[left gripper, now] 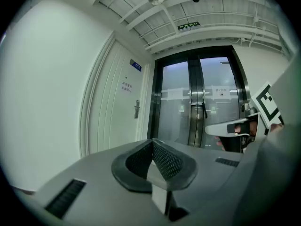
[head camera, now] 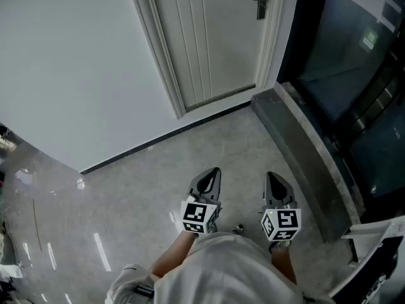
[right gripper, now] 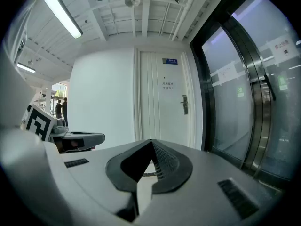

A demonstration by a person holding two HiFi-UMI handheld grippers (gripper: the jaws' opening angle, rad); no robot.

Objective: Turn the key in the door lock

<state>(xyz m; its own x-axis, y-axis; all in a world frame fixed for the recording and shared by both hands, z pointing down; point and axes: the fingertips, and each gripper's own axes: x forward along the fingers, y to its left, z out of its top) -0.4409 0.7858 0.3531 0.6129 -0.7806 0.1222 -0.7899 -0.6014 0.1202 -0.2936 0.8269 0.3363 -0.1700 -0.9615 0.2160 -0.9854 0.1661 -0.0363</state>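
The left tongs (left gripper: 153, 143) are pressed together at the tips with nothing pinched between them. The right tongs (right gripper: 151, 143) are likewise pressed together and carry nothing. In the head view the left tongs (head camera: 213, 172) and right tongs (head camera: 273, 178) sit side by side, apart from each other, close to the person's body and pointing roughly level towards the far wall. Each has a black-and-white marker cube (head camera: 198, 215) at its rear.

Beneath them lies a grey speckled stone floor (head camera: 158, 189). To the right a raised grey stone kerb (head camera: 304, 151) runs along the foot of dark-framed glass doors (head camera: 354, 75).

Well ahead of both tongs stands a white panelled door (head camera: 209, 37), closed, set in a plain white wall (head camera: 69, 62). On the door's right edge is a metal handle and lock plate (head camera: 262, 0), seen also in the left gripper view (left gripper: 137, 109) and the right gripper view (right gripper: 185, 104). It is too small to tell whether a key sits in it. A small blue sign (right gripper: 170, 61) is fixed near the door's top.
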